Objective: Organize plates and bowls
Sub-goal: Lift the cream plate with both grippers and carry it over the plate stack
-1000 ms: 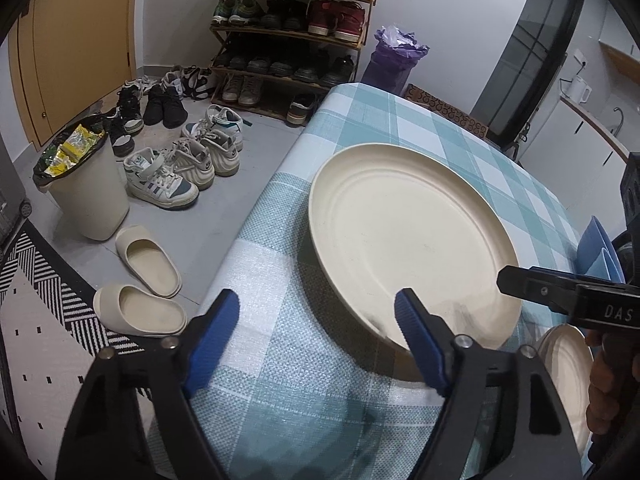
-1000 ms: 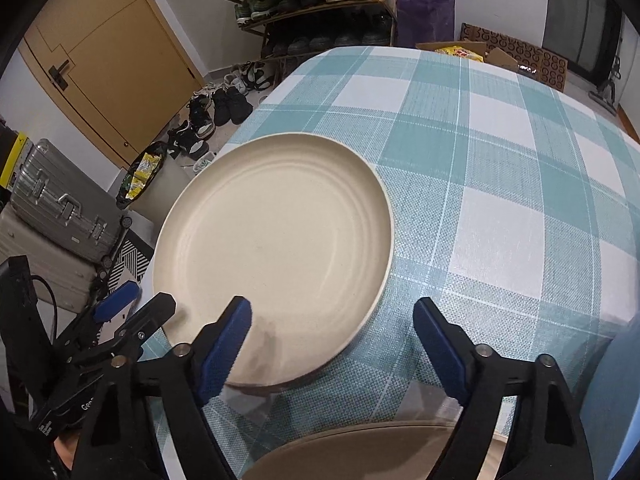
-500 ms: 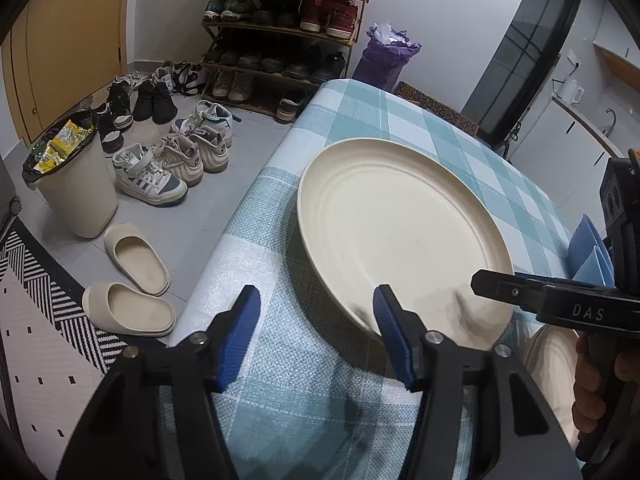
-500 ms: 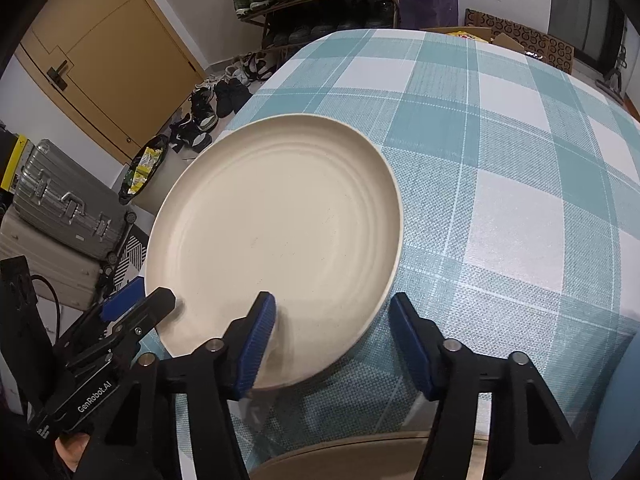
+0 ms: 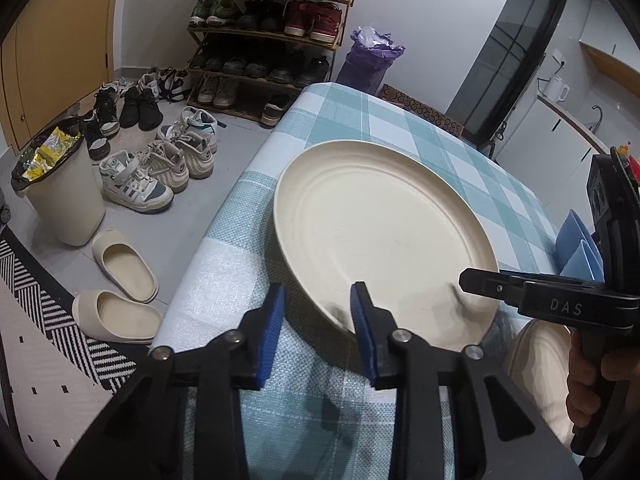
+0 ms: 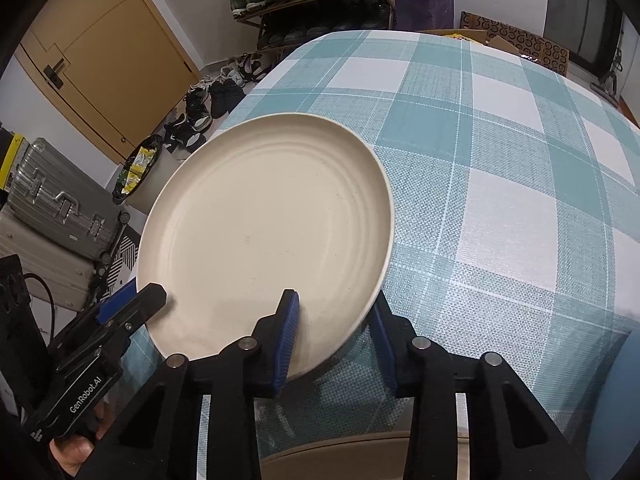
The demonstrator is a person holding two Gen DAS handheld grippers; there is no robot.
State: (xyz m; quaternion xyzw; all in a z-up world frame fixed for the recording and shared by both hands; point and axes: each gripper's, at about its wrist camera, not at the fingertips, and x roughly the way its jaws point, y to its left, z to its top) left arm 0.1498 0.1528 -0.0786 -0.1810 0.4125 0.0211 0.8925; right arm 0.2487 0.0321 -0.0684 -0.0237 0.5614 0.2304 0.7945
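Note:
A large cream plate lies on the teal checked tablecloth near the table's left edge. My left gripper straddles the plate's near rim, one blue pad inside and one outside; its jaws are closing and the pads meet the rim. My right gripper straddles the rim further round, also closing, with the rim between the pads and a gap still showing. Each gripper appears in the other's view, the right gripper at the plate's right and the left gripper at its left.
A second cream dish sits just behind the grippers. Blue folded pieces stand at the table's right. Past the table edge the floor holds shoes, slippers, a bin and a suitcase.
Both grippers' jaws have narrowed from wide to close around the plate's rim. Both views have shifted slightly forward over the plate; the plate has stayed in place.

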